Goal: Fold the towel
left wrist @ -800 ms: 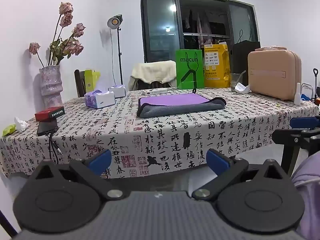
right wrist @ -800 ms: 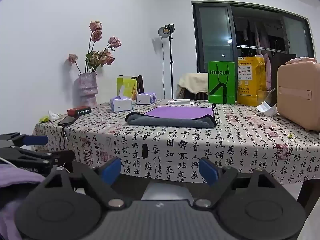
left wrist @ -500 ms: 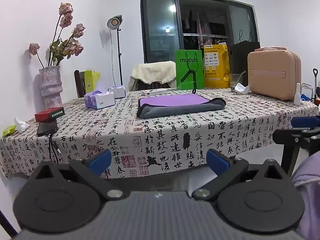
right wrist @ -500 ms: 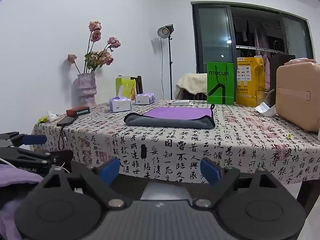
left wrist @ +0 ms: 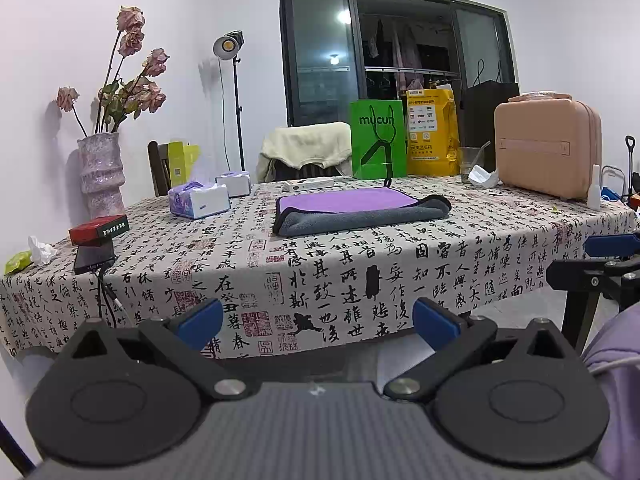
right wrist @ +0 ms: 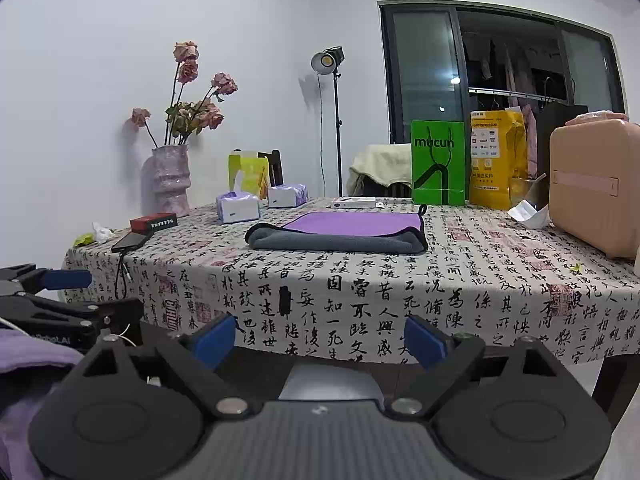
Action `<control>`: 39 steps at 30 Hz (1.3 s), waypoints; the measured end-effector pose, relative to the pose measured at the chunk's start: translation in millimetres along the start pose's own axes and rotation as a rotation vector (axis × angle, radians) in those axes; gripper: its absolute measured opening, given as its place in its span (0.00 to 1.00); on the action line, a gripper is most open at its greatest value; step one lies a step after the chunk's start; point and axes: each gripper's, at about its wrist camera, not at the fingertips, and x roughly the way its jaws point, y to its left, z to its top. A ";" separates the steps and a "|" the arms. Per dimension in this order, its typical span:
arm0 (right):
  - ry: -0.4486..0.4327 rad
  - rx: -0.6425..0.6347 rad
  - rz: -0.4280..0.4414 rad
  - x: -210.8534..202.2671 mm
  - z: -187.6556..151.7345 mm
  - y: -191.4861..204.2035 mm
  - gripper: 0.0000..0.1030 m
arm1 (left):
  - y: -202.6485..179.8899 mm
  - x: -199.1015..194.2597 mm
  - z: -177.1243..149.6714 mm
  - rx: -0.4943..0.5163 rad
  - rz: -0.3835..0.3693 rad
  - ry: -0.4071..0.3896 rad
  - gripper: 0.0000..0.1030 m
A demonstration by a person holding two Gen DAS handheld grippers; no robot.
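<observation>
Both your claws are spread wide and grasp nothing: left claw (left wrist: 318,320), right claw (right wrist: 320,338). The towel (left wrist: 360,210) lies folded on the tabletop (left wrist: 400,264), well ahead of and above both claws, apart from them.

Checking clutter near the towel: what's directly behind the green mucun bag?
Behind the green bag stand a chair draped in a cream cloth and the dark window; a yellow bag sits beside it. Whatever is directly behind the bag is hidden.
</observation>
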 end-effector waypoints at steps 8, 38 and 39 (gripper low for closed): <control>0.001 0.005 -0.001 -0.4 -0.2 -0.6 0.92 | 0.1 -0.1 -0.3 0.001 0.000 0.000 1.00; 0.012 0.013 -0.003 2.4 -3.5 -3.3 0.94 | -3.3 2.6 -2.2 0.004 -0.003 0.005 1.00; 0.012 0.013 -0.003 2.3 -3.4 -3.3 0.94 | -3.2 2.4 -2.2 0.004 -0.004 0.005 1.00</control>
